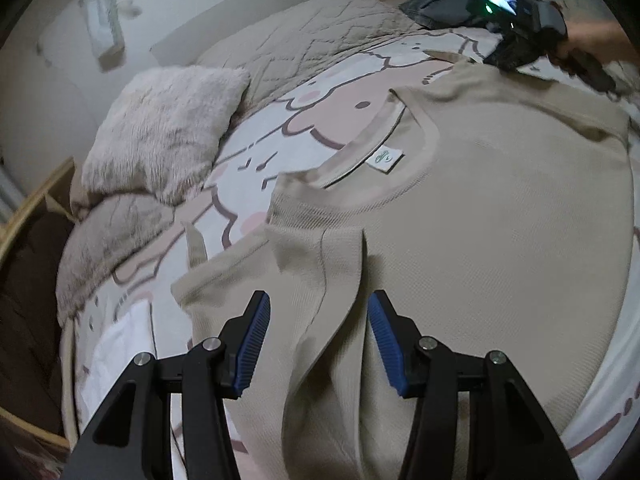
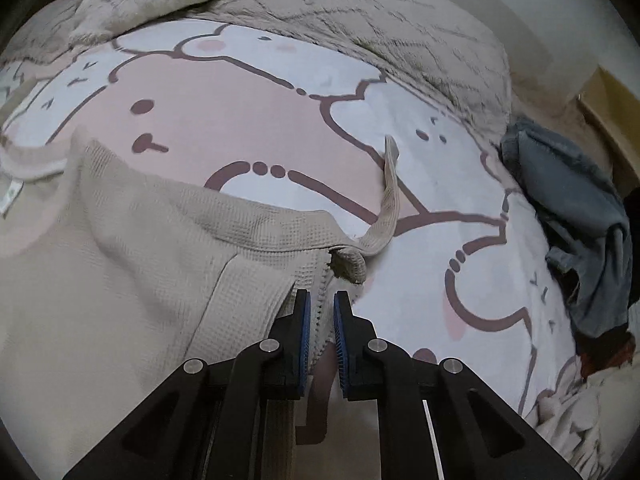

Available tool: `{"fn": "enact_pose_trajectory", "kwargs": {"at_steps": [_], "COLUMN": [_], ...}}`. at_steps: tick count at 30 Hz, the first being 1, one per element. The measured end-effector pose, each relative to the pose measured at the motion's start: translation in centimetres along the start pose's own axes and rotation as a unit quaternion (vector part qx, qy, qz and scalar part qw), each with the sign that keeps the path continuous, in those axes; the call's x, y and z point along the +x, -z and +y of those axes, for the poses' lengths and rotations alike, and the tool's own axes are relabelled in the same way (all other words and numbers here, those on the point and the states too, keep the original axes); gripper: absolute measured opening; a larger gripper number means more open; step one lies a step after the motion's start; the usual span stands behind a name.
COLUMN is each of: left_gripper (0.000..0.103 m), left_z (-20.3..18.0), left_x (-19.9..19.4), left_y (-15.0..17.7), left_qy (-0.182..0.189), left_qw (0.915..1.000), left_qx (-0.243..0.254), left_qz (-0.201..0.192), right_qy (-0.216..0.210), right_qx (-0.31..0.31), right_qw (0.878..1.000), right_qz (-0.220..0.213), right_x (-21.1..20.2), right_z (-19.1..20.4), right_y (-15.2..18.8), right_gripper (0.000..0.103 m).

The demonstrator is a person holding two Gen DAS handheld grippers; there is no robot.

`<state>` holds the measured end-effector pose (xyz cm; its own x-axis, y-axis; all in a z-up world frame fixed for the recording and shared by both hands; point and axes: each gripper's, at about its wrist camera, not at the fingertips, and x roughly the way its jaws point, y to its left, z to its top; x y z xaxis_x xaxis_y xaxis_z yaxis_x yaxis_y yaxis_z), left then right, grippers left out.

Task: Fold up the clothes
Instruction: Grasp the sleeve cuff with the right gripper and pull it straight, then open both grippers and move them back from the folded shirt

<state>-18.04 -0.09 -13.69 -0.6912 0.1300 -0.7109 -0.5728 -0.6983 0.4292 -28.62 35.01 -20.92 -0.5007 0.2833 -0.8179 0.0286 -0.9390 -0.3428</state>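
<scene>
Beige waffle-knit shirt (image 1: 480,208) lies spread on the bed (image 2: 400,128); right gripper (image 2: 321,308) fingers pinch its sleeve edge, left gripper (image 1: 318,316) fingers half open over the fabric.

The sweater (image 1: 500,216) is plain beige in a fine waffle weave, with a small white neck label (image 1: 385,159) printed in green; the bedsheet (image 2: 248,112) is white and pale pink with brown-outlined cartoon animals and pink cheeks; the blanket (image 2: 380,28) is beige with darker quilted lines; the pillow (image 1: 160,128) is cream fur; the jeans (image 2: 576,208) are faded blue-grey; both grippers' pads (image 1: 254,344) are blue on black.
</scene>
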Motion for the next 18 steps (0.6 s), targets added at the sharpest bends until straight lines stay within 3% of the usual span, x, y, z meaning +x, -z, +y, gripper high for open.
{"fn": "enact_pose_trajectory", "kwargs": {"at_steps": [5,10,14,18], "left_gripper": [0.051,0.051,0.051,0.051], "left_z": [-2.6,-3.1,-2.0,0.3], "left_x": [1.4,3.6,5.2,5.1], "left_y": [-1.1,-2.5,-3.6,-3.6], "left_qy": [-0.002,-0.022,-0.061,-0.110], "left_qw": [0.9989,0.9989,0.9972,0.9931], "left_qx": [0.045,0.025,-0.001,-0.006], "left_qz": [0.015,0.033,0.044,0.040], "right_qy": [-0.002,-0.092,-0.159,-0.165], "right_qx": [-0.016,-0.051,-0.065,-0.079], "right_qw": [0.998,0.991,0.984,0.983], "right_qz": [-0.059,-0.082,-0.056,-0.011], "right_x": [-4.3,-7.8,-7.2,-4.7], "right_z": [0.5,3.5,6.3,7.9], "right_y": [0.5,0.8,1.4,2.8], "right_gripper": [0.012,0.012,0.012,0.012]}}
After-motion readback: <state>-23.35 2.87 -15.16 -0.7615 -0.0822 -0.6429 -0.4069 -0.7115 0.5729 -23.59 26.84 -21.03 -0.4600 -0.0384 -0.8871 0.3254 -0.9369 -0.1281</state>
